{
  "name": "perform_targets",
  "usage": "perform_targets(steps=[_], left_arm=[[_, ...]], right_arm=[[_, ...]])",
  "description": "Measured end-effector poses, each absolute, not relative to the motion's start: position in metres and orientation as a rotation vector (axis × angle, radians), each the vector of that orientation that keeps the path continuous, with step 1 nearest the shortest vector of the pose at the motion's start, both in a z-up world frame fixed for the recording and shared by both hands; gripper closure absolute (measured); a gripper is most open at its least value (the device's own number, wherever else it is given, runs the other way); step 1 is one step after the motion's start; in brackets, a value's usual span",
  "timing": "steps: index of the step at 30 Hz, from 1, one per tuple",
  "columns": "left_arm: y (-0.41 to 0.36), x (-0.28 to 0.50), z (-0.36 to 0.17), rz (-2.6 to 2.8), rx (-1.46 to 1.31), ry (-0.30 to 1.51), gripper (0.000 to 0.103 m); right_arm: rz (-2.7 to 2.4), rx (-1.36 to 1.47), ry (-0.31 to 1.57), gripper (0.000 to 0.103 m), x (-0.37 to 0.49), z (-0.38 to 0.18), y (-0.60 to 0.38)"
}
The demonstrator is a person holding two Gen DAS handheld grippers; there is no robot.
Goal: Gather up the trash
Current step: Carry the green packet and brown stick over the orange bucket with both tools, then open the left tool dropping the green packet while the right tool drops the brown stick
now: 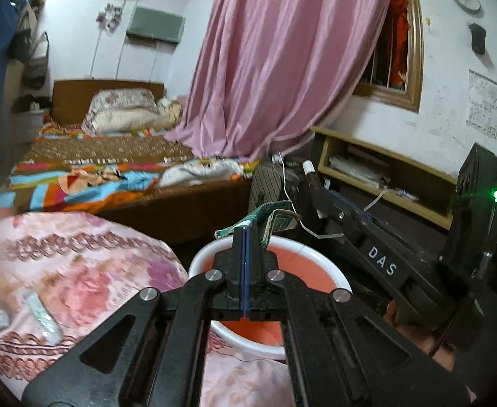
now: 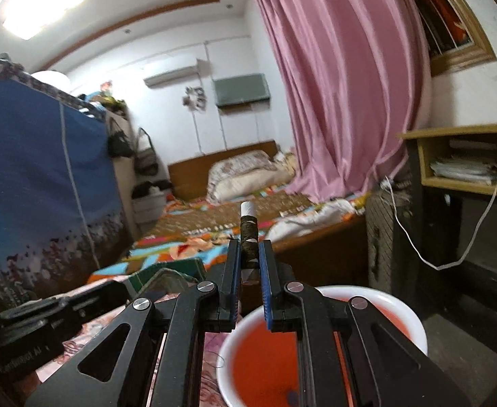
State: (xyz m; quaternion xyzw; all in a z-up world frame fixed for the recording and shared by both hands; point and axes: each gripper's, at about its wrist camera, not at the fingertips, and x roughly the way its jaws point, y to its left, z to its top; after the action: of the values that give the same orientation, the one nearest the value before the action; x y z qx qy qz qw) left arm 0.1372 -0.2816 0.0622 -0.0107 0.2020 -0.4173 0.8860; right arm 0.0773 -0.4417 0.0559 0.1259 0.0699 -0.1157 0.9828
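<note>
My left gripper (image 1: 245, 235) is shut on a crumpled green wrapper (image 1: 270, 218) and holds it over the far rim of a red basin with a white rim (image 1: 316, 254). My right gripper (image 2: 250, 249) is shut on a spool of dark thread with a white core (image 2: 248, 234), above the basin's (image 2: 377, 296) near left side. The left wrist view shows the right gripper (image 1: 308, 186) from the side, its spool (image 1: 311, 174) pointing up. In the right wrist view the left gripper (image 2: 126, 288) and its green wrapper (image 2: 167, 271) sit at lower left.
The basin rests at the edge of a pink floral cloth (image 1: 89, 271) that carries small white wrappers (image 1: 41, 315). Beyond are a bed with a colourful sheet (image 1: 112, 169), a pink curtain (image 1: 282, 68), a wooden shelf (image 1: 377, 166), a hanging white cable (image 2: 418, 254) and a blue wardrobe (image 2: 38, 186).
</note>
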Motion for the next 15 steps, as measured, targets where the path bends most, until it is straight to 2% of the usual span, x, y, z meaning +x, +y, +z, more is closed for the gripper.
perform_targets(steps=[14,15], left_arm=[[-0.318,0.159,0.035,-0.897,-0.023,0.676,0.103],[-0.316,0.16,0.035,-0.89,-0.03,0.679,0.1]], right_arm=[[-0.297,0.37,0.296,0.092,0.09,0.033,-0.471],[-0.296,0.373,0.298,0.091,0.089,0.032,-0.471]])
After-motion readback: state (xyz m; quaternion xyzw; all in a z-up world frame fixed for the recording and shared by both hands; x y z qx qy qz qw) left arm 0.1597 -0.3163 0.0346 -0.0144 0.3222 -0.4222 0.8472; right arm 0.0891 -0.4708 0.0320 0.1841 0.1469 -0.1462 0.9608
